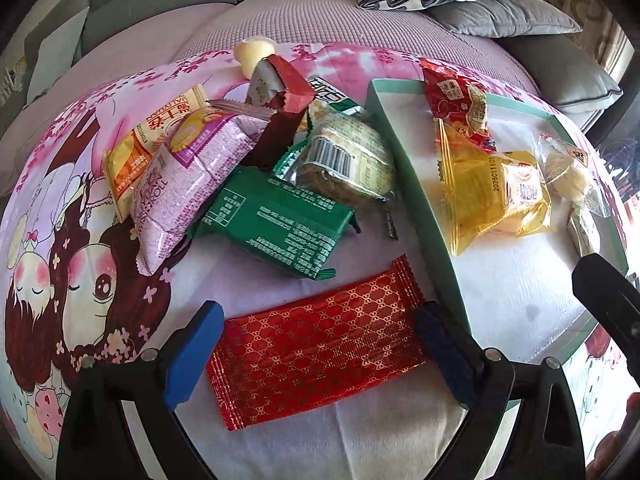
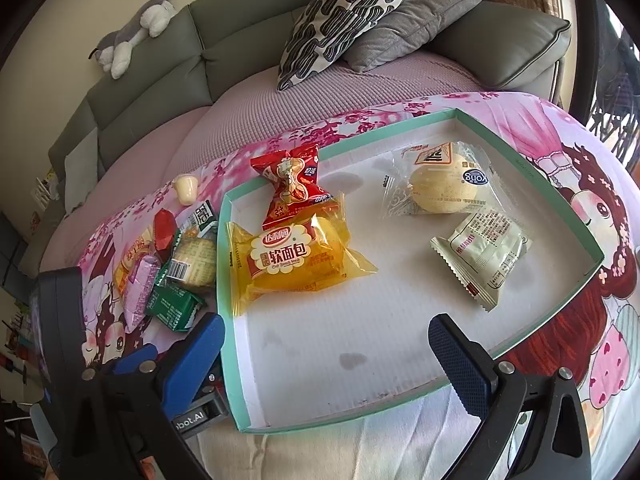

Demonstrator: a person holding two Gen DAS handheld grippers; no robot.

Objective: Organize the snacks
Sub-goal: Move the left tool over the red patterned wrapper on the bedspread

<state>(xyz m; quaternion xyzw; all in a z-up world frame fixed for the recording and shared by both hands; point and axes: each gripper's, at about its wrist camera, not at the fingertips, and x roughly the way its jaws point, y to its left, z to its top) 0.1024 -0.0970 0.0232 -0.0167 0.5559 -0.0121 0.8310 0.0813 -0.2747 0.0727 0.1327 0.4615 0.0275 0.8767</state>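
1. Left hand-held gripper (image 1: 320, 356): jaws wide apart, blue pads either side of the red gold-patterned packet (image 1: 316, 356), not touching it; the packet lies flat just left of the tray (image 2: 520, 156).
2. Right hand-held gripper (image 2: 326, 354): jaws spread apart, nothing between them, hovering over the near bare part of the tray floor; its left finger sits over the tray's left wall.
3. Surface: pink cartoon-print cloth (image 1: 92, 280) over what looks like a table, can't tell for sure. Tray is a shallow box with mint-green walls and a white floor carrying a few dark spots.
4. Room: grey sofa (image 2: 160, 76) beyond the tray with a purple textured cover; patterned black-white pillow (image 2: 344, 12) and grey cushion (image 2: 424, 16) behind the tray; plush toy (image 2: 132, 32) on the sofa back.
5. Inside tray: yellow bread packet (image 2: 296, 256) by the left wall, red snack packet (image 2: 292, 184) resting on the tray's far-left rim and overlapping the yellow one, clear-wrapped round bun (image 2: 444, 192) toward the far side, pale cream packet (image 2: 484, 252) by the right wall.
6. Left of tray: heap with green packet (image 1: 276, 224), purple swiss-roll packet (image 1: 184, 184), orange packet (image 1: 136, 152), barcode-labelled round cake (image 1: 348, 160), dark red packet (image 1: 280, 92), small pale jelly cup (image 1: 252, 52) at the far end.
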